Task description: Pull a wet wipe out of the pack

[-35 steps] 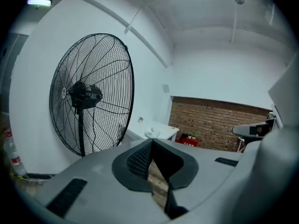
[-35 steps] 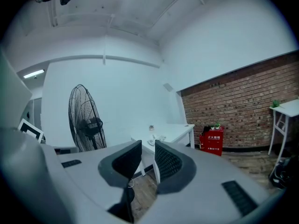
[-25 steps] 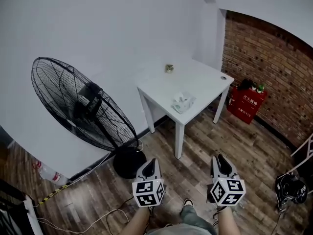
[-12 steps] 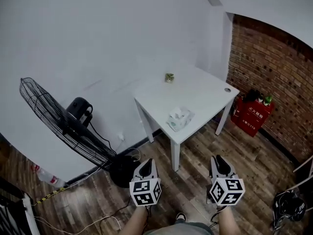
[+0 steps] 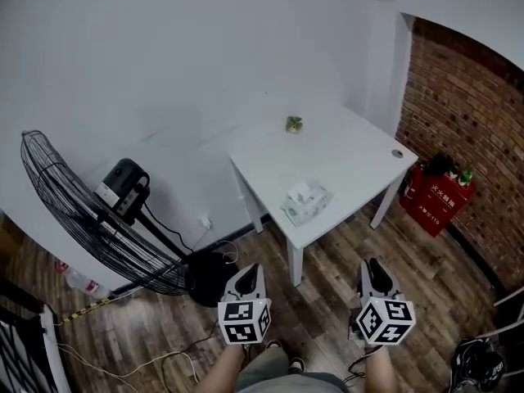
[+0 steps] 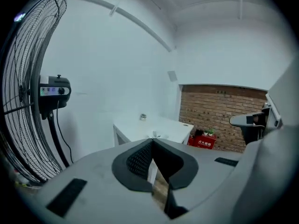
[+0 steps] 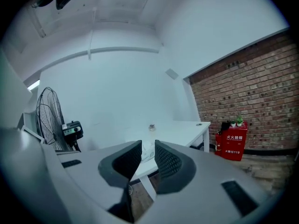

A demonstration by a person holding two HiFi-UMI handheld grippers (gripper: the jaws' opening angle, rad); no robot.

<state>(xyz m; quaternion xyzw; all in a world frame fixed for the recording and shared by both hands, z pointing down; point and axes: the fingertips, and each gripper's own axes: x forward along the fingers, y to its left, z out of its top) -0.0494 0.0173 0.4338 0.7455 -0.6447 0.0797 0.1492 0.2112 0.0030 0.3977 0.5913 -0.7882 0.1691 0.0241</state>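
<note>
Both grippers hang low over the wooden floor (image 5: pixel 327 301), well short of the white table (image 5: pixel 352 150). Your left gripper (image 5: pixel 250 270) has its jaws pressed together at the tips, with nothing between them. The jaws of your right gripper (image 5: pixel 373 265) stand a narrow gap apart, also empty. The pack of wet wipes (image 5: pixel 305 202) lies near the table's front edge, well ahead of both pairs of jaws, a white tuft showing at its top. A small potted plant (image 5: pixel 293 124) sits farther back. A black standing fan (image 5: pixel 78 219) stands left of the left jaws, and a red box (image 5: pixel 438 203) stands beyond the right jaws.
</note>
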